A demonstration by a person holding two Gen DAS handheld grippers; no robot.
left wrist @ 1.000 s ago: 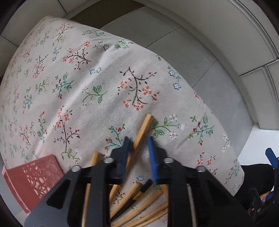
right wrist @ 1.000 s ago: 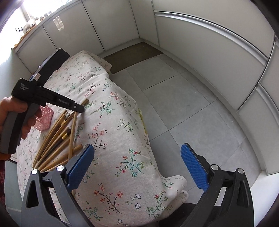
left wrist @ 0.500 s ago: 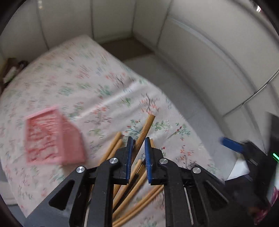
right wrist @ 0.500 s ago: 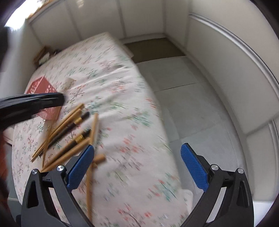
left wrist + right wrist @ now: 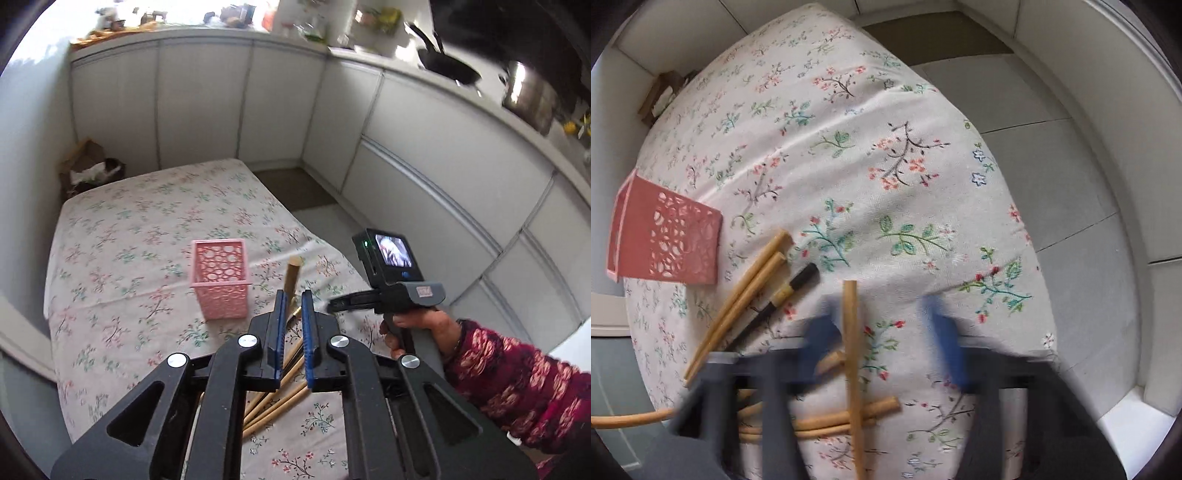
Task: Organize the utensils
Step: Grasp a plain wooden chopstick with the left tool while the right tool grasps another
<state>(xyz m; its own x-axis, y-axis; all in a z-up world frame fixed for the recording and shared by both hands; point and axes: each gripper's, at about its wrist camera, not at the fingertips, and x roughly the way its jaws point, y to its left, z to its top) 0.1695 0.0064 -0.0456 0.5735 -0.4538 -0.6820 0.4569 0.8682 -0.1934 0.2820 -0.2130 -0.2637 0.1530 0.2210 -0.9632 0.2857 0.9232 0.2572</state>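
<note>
- pinched one wooden stick [image 5: 293, 275] in the left gripper [image 5: 293, 295], fingers narrow and shut on it, top end poking up toward twelve o'clock.
- lifted clear of the flowered cloth [image 5: 129, 221], as far as could be judged.
- stood the pink basket [image 5: 221, 282] upright on the cloth, near the held stick, at about ten o'clock from the left fingertips, with nothing seen inside.
- pointed the right gripper [image 5: 879, 325] down at a lone stick [image 5: 850, 332] lying from twelve to six o'clock.
- showed the right fingers as a blue smear on both sides of that stick; most likely pinched down on it, though the blur hid the touch.
- left the other sticks [image 5: 738, 295] and one black chopstick [image 5: 798, 284] flat in a messy heap at about eight o'clock in the right view, near the basket but not in it.
- looked like the carry step: one stick picked up and ready for the basket.
- next move probably called for tipping the held stick upright over the open top, lowering it in, then letting go.
- needed care not to bump the light basket over.
</note>
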